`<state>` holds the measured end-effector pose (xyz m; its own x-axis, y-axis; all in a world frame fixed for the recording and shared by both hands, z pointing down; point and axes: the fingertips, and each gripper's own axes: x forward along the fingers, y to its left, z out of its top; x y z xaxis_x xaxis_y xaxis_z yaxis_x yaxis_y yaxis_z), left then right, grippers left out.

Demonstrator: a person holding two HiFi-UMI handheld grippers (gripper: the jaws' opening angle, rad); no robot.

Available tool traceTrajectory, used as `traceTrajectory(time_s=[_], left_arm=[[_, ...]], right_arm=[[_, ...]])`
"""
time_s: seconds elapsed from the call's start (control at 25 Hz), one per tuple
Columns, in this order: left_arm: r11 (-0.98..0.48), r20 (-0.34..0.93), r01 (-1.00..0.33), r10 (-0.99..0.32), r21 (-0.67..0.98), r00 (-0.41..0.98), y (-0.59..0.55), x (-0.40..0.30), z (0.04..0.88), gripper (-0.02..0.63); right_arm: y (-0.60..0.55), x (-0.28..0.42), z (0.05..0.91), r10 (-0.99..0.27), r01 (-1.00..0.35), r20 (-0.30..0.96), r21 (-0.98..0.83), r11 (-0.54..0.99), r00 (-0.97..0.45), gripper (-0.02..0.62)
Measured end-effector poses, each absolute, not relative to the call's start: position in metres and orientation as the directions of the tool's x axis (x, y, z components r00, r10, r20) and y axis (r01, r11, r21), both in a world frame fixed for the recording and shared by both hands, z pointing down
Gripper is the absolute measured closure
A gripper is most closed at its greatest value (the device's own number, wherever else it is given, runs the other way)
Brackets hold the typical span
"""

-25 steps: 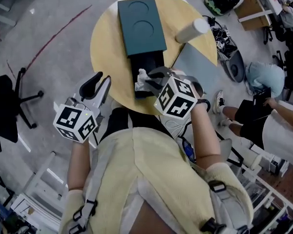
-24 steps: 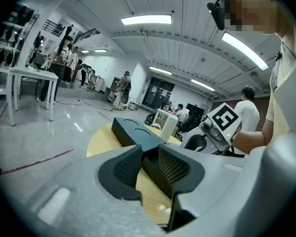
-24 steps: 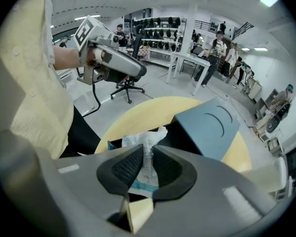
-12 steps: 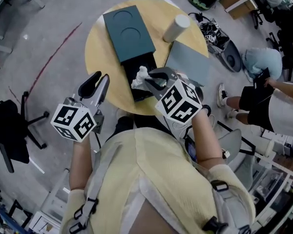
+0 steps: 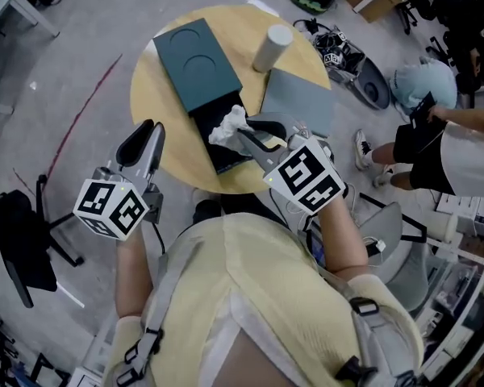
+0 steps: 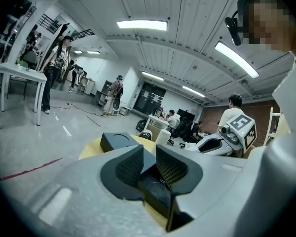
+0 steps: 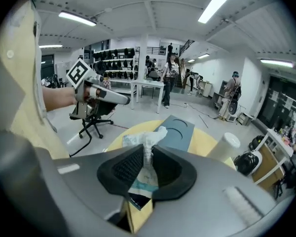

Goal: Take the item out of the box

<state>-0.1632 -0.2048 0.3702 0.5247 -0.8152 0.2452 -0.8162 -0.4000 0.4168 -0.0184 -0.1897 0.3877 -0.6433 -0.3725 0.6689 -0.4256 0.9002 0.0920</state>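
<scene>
Right gripper (image 7: 145,166) pinched narrow on a crumpled white packet (image 7: 144,135), packet hanging between its jaws over the open black tray (image 5: 223,155) of the dark teal box (image 5: 195,61) (both on a round yellow table (image 5: 163,131)), left gripper (image 6: 147,163) by the table's edge, apart from the packet, jaws closing with nothing between them.

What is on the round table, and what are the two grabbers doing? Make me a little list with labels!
Surface: round yellow table
Container: dark green box, near end open
Right side: right gripper, fingers shut on a white packet over the open end of the box
Left side: left gripper, beside the table, fingers closing with nothing between them
Other things on top: white tube, grey board
</scene>
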Motion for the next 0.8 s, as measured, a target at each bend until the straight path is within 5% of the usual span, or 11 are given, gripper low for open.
traceTrajectory(time_s=[0.4,0.8], left_arm=[[-0.406,0.233,-0.845,-0.836,0.348,0.498,-0.210,-0.163,0.360,0.617],[-0.395,0.195,-0.820,-0.841,0.415,0.504,-0.209,-0.161,0.353,0.618]], right_arm=[[-0.197,-0.002,0.358,-0.468,-0.534,0.561,0.053,0.844,-0.683,0.531],[-0.201,0.012,0.342,-0.523,-0.609,0.482,-0.028,0.793,-0.703,0.537]])
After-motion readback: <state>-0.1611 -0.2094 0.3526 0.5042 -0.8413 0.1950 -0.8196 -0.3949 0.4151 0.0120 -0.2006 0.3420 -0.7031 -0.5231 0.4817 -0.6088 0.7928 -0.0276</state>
